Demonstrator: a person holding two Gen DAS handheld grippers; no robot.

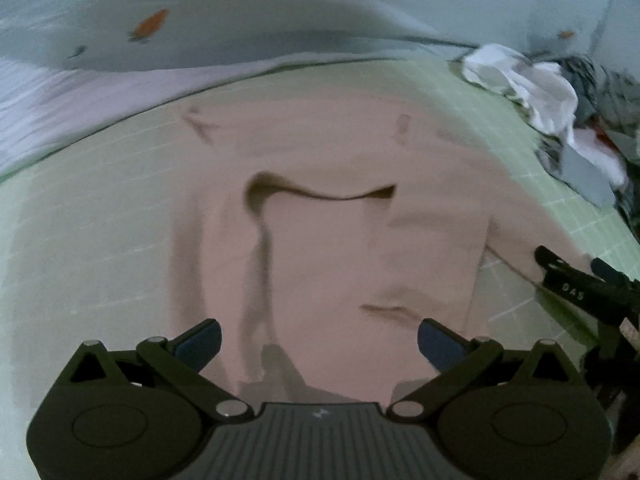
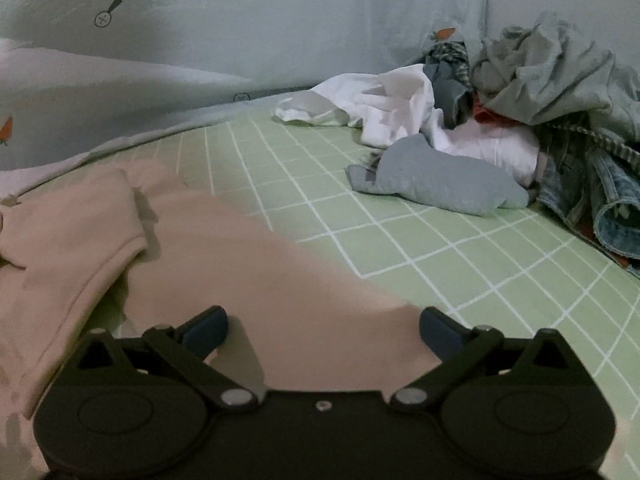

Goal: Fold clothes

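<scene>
A pale pink garment [image 1: 320, 248] lies spread on the green checked sheet [image 1: 100, 240], with a dark fold line across its middle. My left gripper [image 1: 319, 342] hangs open above its near part, nothing between the blue pads. In the right wrist view the same pink garment [image 2: 248, 264] shows a sleeve or flap folded over at the left. My right gripper [image 2: 324, 332] stands wide open just over the garment's edge, holding nothing. The right gripper [image 1: 576, 280] also shows at the right edge of the left wrist view, beside the garment.
A heap of unfolded clothes [image 2: 520, 120], white, grey, denim and pale green, lies at the back right of the green sheet [image 2: 460, 264]. A pale blue cloth with carrot prints [image 2: 240, 40] hangs behind as a backdrop.
</scene>
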